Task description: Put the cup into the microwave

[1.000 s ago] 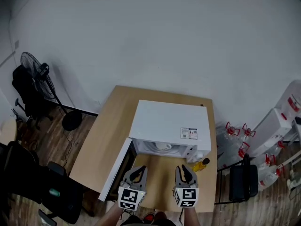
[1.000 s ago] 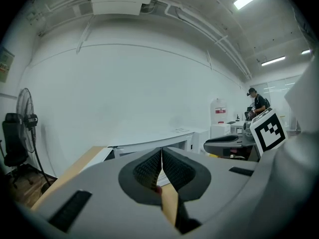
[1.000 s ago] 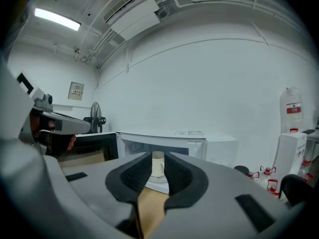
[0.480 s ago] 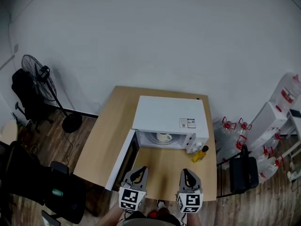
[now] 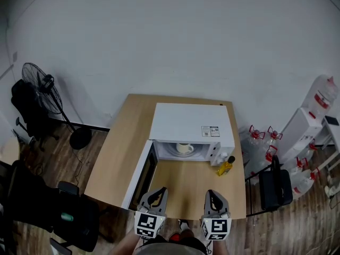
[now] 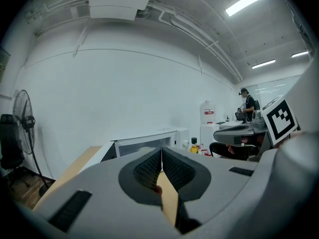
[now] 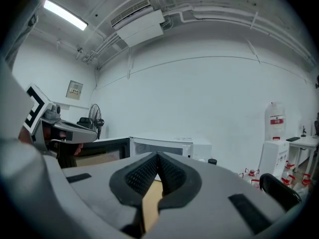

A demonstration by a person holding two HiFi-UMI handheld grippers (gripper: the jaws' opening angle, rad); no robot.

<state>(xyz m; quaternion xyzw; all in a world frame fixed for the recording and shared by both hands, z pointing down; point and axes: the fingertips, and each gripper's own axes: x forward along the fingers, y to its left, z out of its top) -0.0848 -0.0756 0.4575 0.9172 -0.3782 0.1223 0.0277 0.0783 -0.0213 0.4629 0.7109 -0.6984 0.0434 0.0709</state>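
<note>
A white cup point(image 5: 184, 148) stands inside the white microwave point(image 5: 191, 124), whose door point(image 5: 139, 177) hangs open to the left. My left gripper point(image 5: 155, 194) is at the table's front edge, well short of the microwave, shut with nothing in it; its tips meet in the left gripper view point(image 6: 161, 151). My right gripper point(image 5: 213, 195) is beside it at the front edge. Its jaws have just been closing and now stand shut on nothing, as the right gripper view point(image 7: 158, 156) also shows.
A small yellow bottle point(image 5: 225, 167) with a black cap stands by the microwave's front right corner. The wooden table point(image 5: 127, 137) has bare top in front of the microwave. A fan point(image 5: 40, 84) stands far left, water jugs point(image 5: 260, 137) and a black chair point(image 5: 274, 187) right.
Both grippers have drawn back from the microwave to the table's front edge. The right jaws have closed. The cup stays inside the microwave.
</note>
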